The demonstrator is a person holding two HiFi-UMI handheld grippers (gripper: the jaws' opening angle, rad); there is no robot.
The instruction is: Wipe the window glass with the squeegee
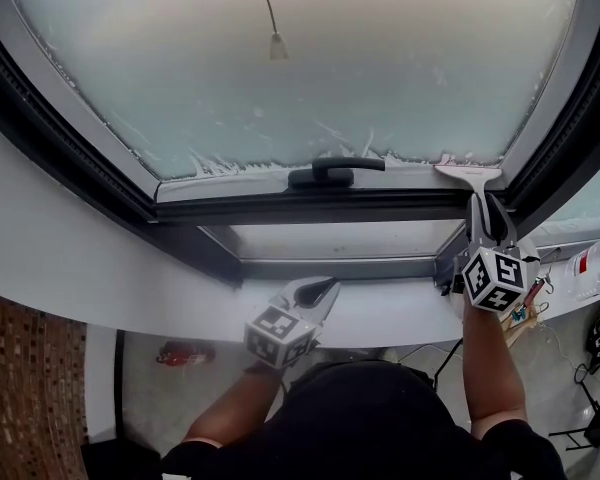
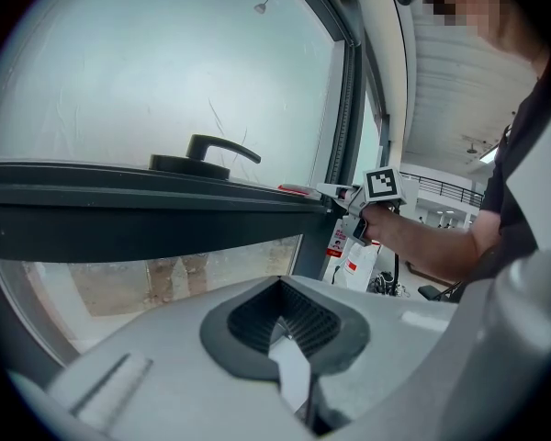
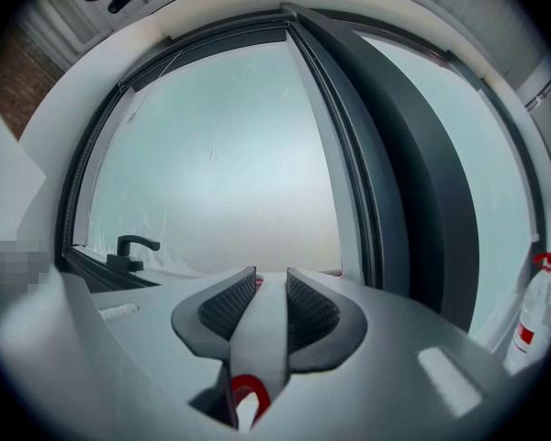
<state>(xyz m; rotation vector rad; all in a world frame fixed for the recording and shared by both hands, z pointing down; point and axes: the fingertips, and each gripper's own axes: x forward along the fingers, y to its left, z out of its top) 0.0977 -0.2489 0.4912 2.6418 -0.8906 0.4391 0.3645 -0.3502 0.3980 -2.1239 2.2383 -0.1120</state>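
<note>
Right gripper (image 1: 485,210) pinches the squeegee (image 1: 469,176) by its handle, jaws pressed on either side of it; the squeegee's blade lies at the lower right corner of the window glass (image 1: 310,68), against the pane's bottom edge, right of the black window handle (image 1: 335,172); foam streaks cling along that edge and the glass looks misted; a thin cord (image 1: 276,38) hangs before the pane; the left gripper (image 1: 317,290) hovers over the white sill (image 1: 100,258), jaws pressed together on nothing; a dark frame (image 1: 70,173) surrounds the pane; a spray bottle (image 1: 592,268) stands at far right; brick-patterned wall (image 1: 30,388) shows lower left.
</note>
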